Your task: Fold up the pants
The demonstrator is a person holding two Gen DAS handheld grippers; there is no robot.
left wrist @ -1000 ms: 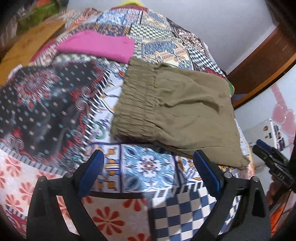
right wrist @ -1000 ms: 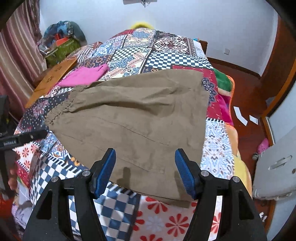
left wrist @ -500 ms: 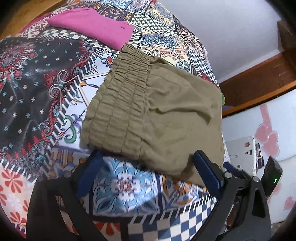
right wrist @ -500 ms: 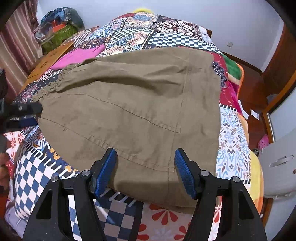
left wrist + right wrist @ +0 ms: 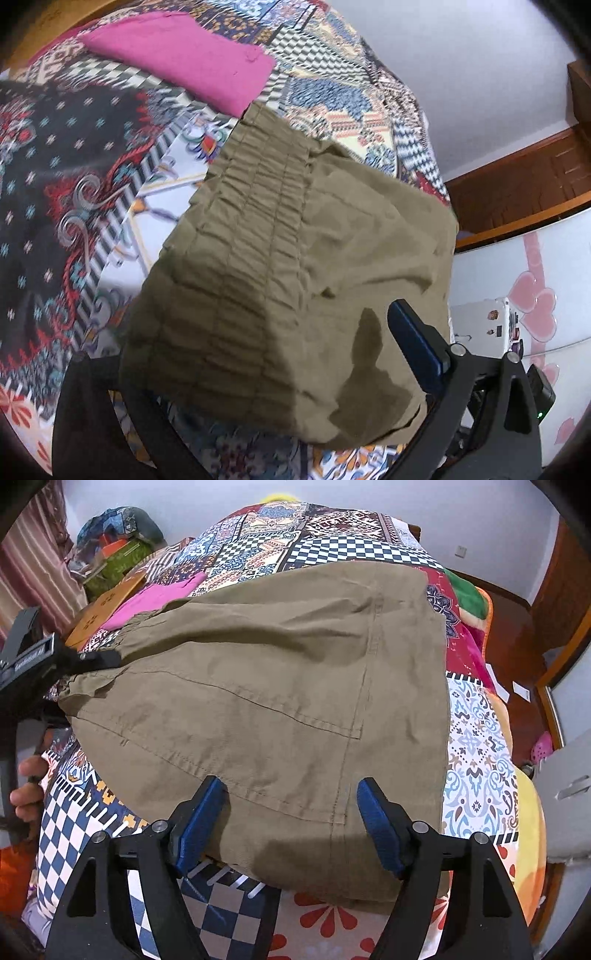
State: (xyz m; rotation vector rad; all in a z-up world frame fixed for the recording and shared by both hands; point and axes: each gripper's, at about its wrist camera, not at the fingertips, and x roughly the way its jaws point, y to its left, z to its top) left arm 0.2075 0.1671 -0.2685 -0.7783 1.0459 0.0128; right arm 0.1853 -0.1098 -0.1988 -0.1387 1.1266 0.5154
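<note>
Both grippers have dropped closer to the olive pants point(image 5: 266, 686) since a second ago, the cloth now filling each wrist view. Our right gripper point(image 5: 291, 823) has its jaws standing wide and just been opening further, straddling the near hem with fabric between the blue pads but not pinched. Our left gripper point(image 5: 258, 369) has slid in at the elastic waistband point(image 5: 258, 206): one blue finger point(image 5: 413, 339) rides over the cloth, the other is hidden under the waistband corner, so it appears open around the edge, not yet biting. The pants lie already doubled on the patchwork quilt point(image 5: 476, 746), waistband toward the pink garment point(image 5: 184, 55), near edge toward us at the bed's front.

We judge the step in hand to be taking hold of the near edge at two points for the next fold. To do it well, we would seat each lower finger fully beneath all layers before closing, grip at matching depth from the hem, and lift both sides together so the layers do not shear or drag the quilt along.
</note>
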